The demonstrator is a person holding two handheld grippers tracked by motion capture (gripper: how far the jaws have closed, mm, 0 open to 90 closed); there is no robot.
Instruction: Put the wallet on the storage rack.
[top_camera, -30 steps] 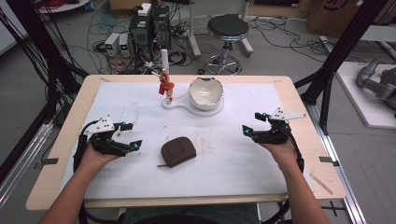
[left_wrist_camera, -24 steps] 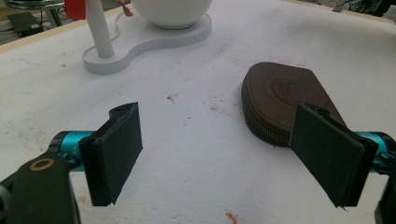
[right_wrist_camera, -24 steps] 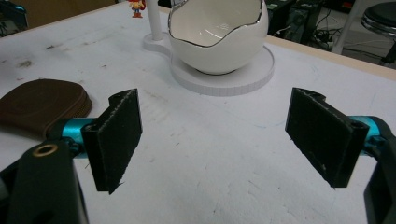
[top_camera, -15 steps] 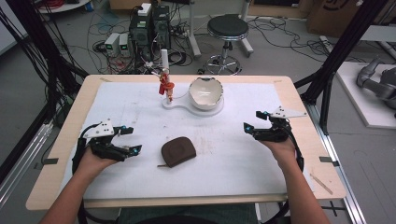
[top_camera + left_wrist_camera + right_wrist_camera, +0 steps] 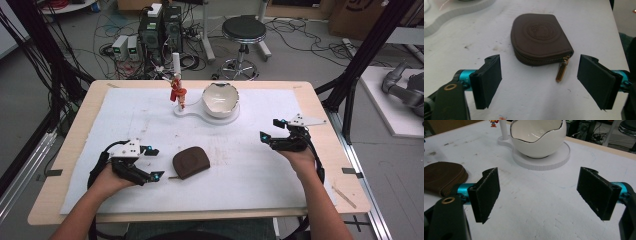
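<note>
Pouch: A small brown zip pouch (image 5: 191,161) lay flat on the white sheet (image 5: 250,175), near the middle of the table and toward my near edge. In my left gripper view the pouch (image 5: 540,38) showed a round embossed stamp on top, and its brass zip pull (image 5: 562,71) stuck out onto the sheet toward me.

Left gripper: My left gripper (image 5: 151,163) sat just left of the pouch, pointing at it. Its jaws had just closed a little, yet they stood wide apart. In my left gripper view (image 5: 541,85) the pouch lay just beyond the pads (image 5: 489,80), not touched, with only the zip pull reaching in between them.

Right gripper: My right gripper (image 5: 267,131) rested on the right side of the sheet, well apart from the pouch, jaws spread wide with nothing in them. In its own view (image 5: 540,195) bare sheet lay between the pads (image 5: 596,192), and the pouch (image 5: 442,178) sat off to the left.

Bowl: A white egg-shaped bowl (image 5: 220,99) with a jagged rim stood on a white stand (image 5: 192,111) on the far side of the table.

Figure: A small red and yellow figure (image 5: 177,92) stood at the left end of that stand, beside a white post (image 5: 176,62).

Table: The sheet covered most of a pale wooden table (image 5: 325,115).
</note>
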